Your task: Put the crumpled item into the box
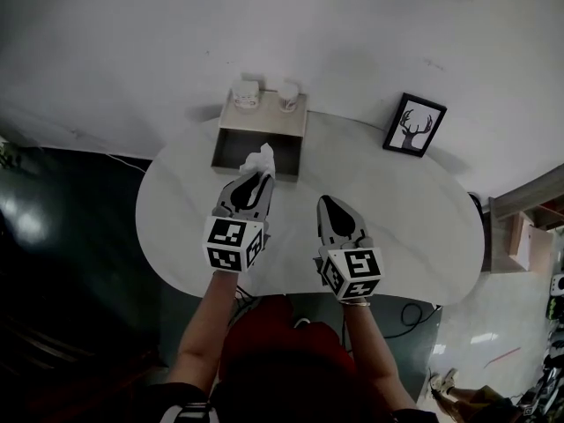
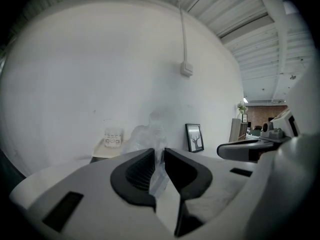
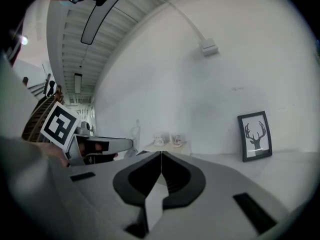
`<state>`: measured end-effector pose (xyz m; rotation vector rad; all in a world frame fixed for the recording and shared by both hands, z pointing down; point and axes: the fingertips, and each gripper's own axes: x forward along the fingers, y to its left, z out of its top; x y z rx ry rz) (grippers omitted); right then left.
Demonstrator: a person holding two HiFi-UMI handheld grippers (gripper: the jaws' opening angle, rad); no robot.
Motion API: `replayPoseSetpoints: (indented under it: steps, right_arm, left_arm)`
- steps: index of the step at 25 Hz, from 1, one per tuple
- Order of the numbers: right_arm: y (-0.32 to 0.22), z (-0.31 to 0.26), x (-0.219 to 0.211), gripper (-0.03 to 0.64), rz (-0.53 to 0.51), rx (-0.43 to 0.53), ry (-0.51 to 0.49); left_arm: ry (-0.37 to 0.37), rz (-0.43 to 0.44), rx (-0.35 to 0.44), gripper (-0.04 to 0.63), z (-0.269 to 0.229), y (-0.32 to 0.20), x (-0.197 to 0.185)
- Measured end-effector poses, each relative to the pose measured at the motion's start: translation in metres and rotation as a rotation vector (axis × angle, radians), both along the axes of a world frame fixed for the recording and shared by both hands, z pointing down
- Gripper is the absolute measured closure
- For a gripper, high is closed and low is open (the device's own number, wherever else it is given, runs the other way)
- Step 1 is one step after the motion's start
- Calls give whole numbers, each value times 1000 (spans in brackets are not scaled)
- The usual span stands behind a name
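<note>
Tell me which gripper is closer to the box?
Left. The left gripper, shut on the crumpled item, is right at the front edge of the box. The right gripper, shut and empty, hangs farther back over the table, off to the right.

This looks like a big work hall. A ribbed roof point(image 2: 260, 39) sits high above a plain white wall point(image 1: 176, 42). A white counter point(image 1: 423, 236) holds a deer picture point(image 1: 414, 124), and a cable point(image 1: 411, 312) lies on the shiny floor point(image 1: 53, 236).

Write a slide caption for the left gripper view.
Left gripper holds the crumpled item, facing the box and framed picture.
</note>
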<state>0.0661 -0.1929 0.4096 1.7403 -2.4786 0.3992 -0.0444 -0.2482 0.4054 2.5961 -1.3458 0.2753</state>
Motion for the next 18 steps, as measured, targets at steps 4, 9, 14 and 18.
replayPoseSetpoints:
  steps: [4, 9, 14, 18]
  right_arm:
    - [-18, 2, -3, 601, 2, -6, 16]
    - [-37, 5, -8, 601, 9, -18, 31]
    - [-51, 13, -9, 601, 13, -39, 36]
    - [-61, 18, -9, 601, 17, -48, 37]
  left_arm:
    - [-15, 35, -8, 518, 4, -21, 4]
    - [-31, 78, -10, 518, 7, -46, 11]
    - [-66, 127, -24, 518, 18, -70, 19]
    - [-113, 165, -52, 517, 33, -84, 24]
